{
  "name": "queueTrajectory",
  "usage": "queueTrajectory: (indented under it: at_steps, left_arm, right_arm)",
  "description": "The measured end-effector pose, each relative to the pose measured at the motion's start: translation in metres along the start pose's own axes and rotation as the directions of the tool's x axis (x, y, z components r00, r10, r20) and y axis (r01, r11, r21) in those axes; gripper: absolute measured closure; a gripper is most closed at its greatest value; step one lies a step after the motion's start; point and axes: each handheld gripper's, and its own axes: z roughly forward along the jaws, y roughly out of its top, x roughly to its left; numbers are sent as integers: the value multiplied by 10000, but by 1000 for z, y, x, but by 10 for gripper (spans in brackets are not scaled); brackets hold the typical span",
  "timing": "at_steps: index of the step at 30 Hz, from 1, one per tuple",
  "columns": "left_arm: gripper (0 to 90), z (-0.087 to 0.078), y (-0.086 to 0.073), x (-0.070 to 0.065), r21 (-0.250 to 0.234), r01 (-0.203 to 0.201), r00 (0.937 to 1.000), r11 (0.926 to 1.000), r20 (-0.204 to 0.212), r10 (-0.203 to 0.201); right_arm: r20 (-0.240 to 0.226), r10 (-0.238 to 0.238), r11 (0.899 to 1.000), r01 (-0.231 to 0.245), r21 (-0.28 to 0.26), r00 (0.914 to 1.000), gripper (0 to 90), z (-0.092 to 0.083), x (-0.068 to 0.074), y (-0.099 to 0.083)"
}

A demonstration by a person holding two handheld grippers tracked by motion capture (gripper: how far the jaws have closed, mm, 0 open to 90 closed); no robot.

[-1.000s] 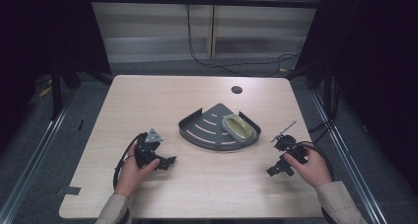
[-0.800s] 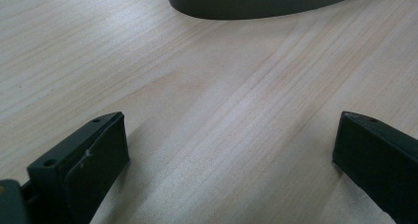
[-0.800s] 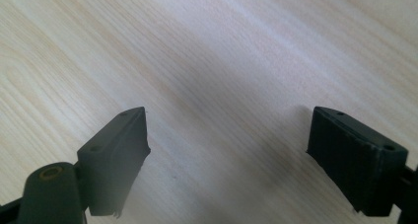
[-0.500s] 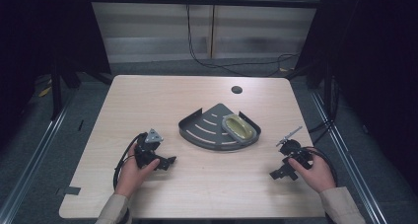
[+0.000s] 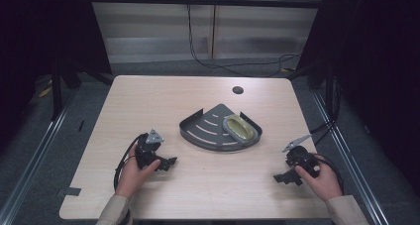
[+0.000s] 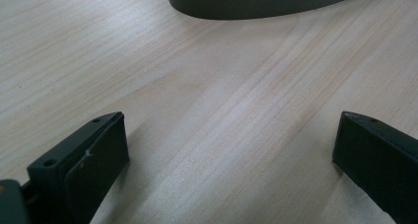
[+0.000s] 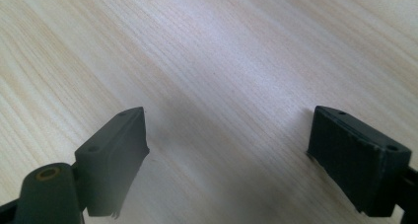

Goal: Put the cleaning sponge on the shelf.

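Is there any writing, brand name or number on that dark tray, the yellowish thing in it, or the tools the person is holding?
None can be read.
Dark grey fan-shaped slotted tray: no lettering shows.
Yellowish oval object in the tray: too small to show any print.
Left black tongs and right black tongs: pads bear no marks.

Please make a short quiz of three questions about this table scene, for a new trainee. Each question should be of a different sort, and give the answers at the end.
1. True or false: the yellowish oval object lies inside the dark fan-shaped tray.
2. Multiple choice: how do the jaws of the left tool stand in the left gripper view? A) wide apart over bare wood; B) closed on the tray; C) closed on a cable.
3. Fill in: the small dark round hole in the table lies on the ____ side of the tray, seen from the person.

Key: 1 true; 2 A; 3 far. The right tool is also open and holds nothing.
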Motion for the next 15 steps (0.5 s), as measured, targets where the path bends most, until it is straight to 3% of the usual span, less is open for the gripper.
queueTrajectory:
  at_steps: [3,15]
  left_arm:
    - [0,0,0,0,6,-9,10000,10000,2,9]
    - [0,0,0,0,4,-11,10000,10000,-3,11]
  right_arm:
    - [116,27,9998,-25,-179,9999,131,0,2,-3]
    - [624,-567,9945,618,-841,9964,120,3,7,-14]
